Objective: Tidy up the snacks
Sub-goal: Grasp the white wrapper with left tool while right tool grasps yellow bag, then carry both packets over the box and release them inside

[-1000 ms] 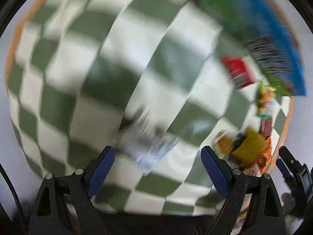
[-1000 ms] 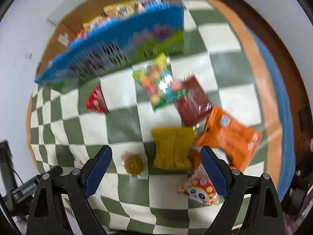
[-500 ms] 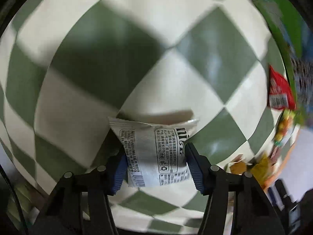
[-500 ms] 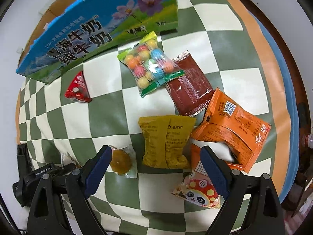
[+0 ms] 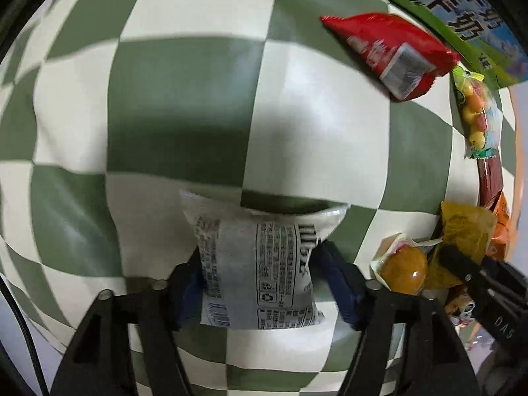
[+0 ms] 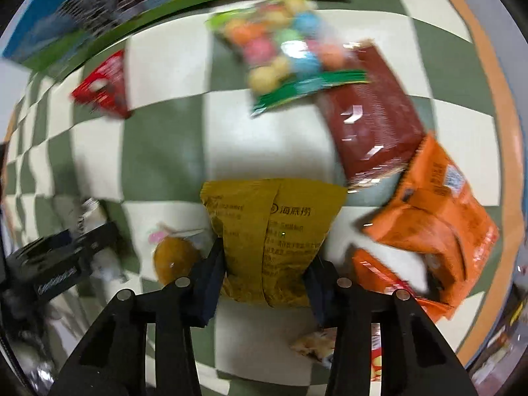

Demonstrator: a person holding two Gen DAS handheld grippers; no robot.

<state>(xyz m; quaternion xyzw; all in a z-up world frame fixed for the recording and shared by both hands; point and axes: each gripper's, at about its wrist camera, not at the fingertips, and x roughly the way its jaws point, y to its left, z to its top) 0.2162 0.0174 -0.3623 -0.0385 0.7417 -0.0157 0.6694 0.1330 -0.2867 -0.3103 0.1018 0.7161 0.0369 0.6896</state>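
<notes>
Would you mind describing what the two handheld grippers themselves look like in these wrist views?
Both are alike: the left gripper and right gripper have matte black angular linkage arms with round silver pins at the joints and blue pads inside the fingers. A thin black cable runs along the left view's edge. No sleeves or hands show.

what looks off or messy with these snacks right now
Nothing is spilled or torn. The loose packets lie in an untidy heap: the candy-ball bag overlaps the dark red packet, and the orange bag lies crumpled over another orange packet. The yellow packet is pinched in at its lower end by the right gripper.
</notes>
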